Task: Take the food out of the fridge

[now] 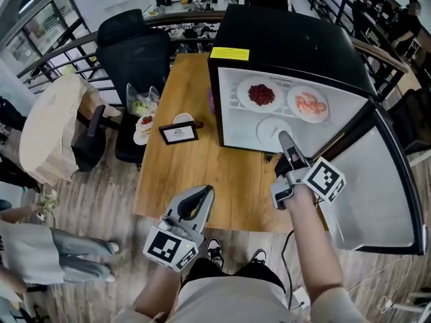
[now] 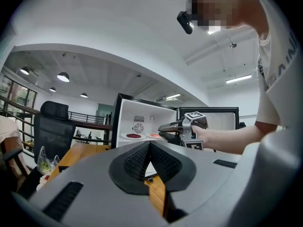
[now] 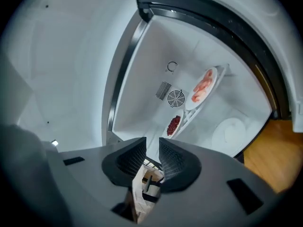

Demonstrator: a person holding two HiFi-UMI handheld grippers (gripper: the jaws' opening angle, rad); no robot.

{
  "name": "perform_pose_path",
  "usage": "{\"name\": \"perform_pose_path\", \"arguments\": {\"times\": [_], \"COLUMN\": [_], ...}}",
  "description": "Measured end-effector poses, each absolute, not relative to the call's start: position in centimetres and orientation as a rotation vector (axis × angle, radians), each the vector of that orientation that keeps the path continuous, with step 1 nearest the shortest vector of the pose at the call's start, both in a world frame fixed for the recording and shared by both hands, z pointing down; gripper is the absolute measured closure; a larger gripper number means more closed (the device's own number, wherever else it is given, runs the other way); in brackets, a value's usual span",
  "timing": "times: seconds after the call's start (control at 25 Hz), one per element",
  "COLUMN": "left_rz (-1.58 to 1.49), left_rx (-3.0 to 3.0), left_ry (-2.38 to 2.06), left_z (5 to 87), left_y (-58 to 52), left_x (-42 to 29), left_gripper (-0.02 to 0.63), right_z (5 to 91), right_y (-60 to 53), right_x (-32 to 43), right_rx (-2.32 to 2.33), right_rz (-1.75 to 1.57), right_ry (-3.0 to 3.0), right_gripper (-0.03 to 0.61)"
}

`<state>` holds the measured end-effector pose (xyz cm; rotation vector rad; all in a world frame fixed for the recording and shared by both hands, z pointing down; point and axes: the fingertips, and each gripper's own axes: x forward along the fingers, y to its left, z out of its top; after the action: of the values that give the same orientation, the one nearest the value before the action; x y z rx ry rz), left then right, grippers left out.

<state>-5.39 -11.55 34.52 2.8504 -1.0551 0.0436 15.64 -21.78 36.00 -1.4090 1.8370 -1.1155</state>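
Observation:
A black mini fridge (image 1: pixel 289 42) stands open on the wooden table (image 1: pixel 195 180). On its shelf sit a plate of red food (image 1: pixel 260 95) and a plate of pink food (image 1: pixel 308 104); an empty white plate (image 1: pixel 275 130) lies below them. My right gripper (image 1: pixel 285 138) points into the fridge mouth above the white plate, jaws open a little, nothing between them. In the right gripper view the red food (image 3: pixel 173 125) and pink food (image 3: pixel 203 88) lie ahead of the gripper (image 3: pixel 152 148), tilted. My left gripper (image 1: pixel 202 192) hangs by the table's near edge, shut and empty (image 2: pixel 149 145).
The fridge door (image 1: pixel 377 180) swings out to the right. A small framed sign (image 1: pixel 178 134) and a white cup (image 1: pixel 183 120) stand on the table left of the fridge. A black office chair (image 1: pixel 131 52) holds bags of food (image 1: pixel 143 103). A person (image 1: pixel 60 247) stands at the lower left.

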Motion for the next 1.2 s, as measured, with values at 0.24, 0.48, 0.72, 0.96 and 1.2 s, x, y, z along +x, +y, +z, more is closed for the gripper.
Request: {"name": "perform_pose_path", "arguments": {"times": [0.24, 0.48, 0.72, 0.96, 1.2], "left_rz": [0.051, 0.069, 0.08, 0.076, 0.06], "left_rx": [2.821, 2.794, 2.773, 2.774, 2.762], "left_ry": [-1.077, -1.063, -1.056, -1.053, -1.043], "left_z": [35.8, 37.6, 38.7, 38.8, 39.1], "left_y": [-13.3, -15.0, -16.3, -17.1, -17.5], "left_x": [-6.2, -6.5, -7.1, -7.5, -7.9], "left_gripper": [0.607, 0.607, 0.607, 0.607, 0.607], "right_z": [38.3, 41.2, 42.7, 42.9, 43.0], "right_y": [-26.2, -29.9, -31.7, -32.8, -32.7], "right_x": [16.3, 16.4, 16.3, 16.1, 16.1], "right_rx": [-1.36, -1.297, -1.29, -1.27, -1.277], "right_rz": [-1.24, -1.346, -1.387, -1.4, -1.422], "right_ry": [1.674, 1.488, 1.398, 1.34, 1.293], "right_gripper": [0.499, 0.476, 0.476, 0.476, 0.476]}}
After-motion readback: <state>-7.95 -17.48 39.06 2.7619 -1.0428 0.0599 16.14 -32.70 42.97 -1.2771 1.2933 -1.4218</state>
